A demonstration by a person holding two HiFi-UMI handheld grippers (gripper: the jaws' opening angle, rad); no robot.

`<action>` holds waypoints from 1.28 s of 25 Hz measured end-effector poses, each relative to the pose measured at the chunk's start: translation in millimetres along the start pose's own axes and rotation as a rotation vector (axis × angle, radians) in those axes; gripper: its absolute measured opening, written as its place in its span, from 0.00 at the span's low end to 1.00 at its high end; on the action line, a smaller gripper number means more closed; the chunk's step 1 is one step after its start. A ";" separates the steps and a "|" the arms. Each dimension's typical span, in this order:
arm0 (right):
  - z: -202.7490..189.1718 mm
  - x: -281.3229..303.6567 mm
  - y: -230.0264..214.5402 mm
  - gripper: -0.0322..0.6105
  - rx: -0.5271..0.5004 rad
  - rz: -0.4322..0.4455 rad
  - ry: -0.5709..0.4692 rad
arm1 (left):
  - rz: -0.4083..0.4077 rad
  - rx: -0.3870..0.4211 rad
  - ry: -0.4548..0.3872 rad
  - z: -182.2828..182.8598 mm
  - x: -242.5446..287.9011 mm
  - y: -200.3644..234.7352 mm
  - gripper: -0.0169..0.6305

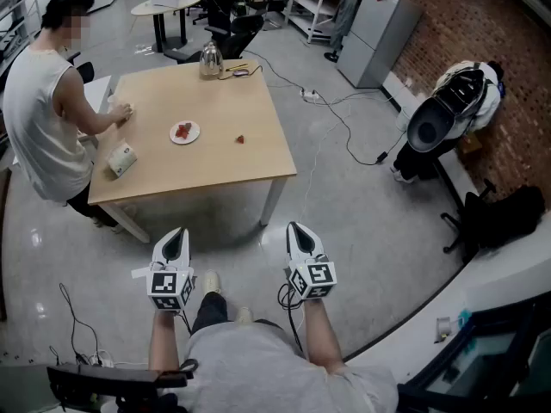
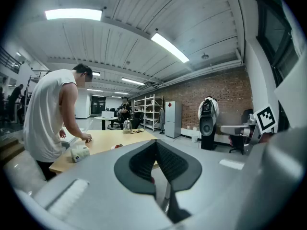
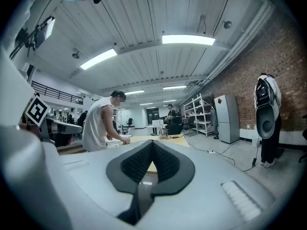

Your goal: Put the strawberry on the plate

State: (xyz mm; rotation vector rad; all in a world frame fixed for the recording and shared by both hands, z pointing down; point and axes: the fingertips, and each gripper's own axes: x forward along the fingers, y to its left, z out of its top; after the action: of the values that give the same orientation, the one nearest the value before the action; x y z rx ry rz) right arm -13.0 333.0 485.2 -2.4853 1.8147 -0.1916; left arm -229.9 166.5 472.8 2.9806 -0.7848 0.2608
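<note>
Head view: the strawberry (image 1: 241, 138) lies on the surface (image 1: 258, 157), right of the plate (image 1: 184, 132) and apart from it. A person (image 1: 39, 119) leans at the left edge, and a kettle (image 1: 211, 59) stands at the far edge. The left tongs (image 1: 178, 233) and right tongs (image 1: 294, 228) are closed and empty, over open floor.

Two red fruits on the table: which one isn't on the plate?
The strawberry lying alone on the bare tabletop, right of the white plate in the head view. The other red fruit sits on that plate.
</note>
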 end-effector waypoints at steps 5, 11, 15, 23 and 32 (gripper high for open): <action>-2.6 -7.4 -15.3 0.06 -0.011 -0.017 -0.019 | -0.012 0.003 -0.007 2.8 4.6 -14.4 0.06; -0.9 -18.0 -28.2 0.06 -0.008 -0.039 -0.020 | -0.044 0.008 -0.010 5.1 13.5 -33.6 0.06; -3.1 -23.9 -40.5 0.06 -0.016 -0.069 -0.015 | -0.077 0.007 0.002 0.5 24.1 -45.1 0.06; -16.1 -11.0 -68.4 0.06 0.002 -0.087 0.025 | -0.144 0.009 0.010 -0.1 67.9 -63.7 0.06; -8.6 64.6 -103.9 0.06 0.005 -0.050 0.034 | -0.141 -0.011 0.011 -0.2 154.4 -45.9 0.06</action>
State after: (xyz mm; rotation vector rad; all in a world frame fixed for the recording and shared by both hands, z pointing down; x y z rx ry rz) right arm 103.4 303.6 510.4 -2.5416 1.7629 -0.2417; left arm -74.9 131.6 499.8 3.0028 -0.5688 0.2655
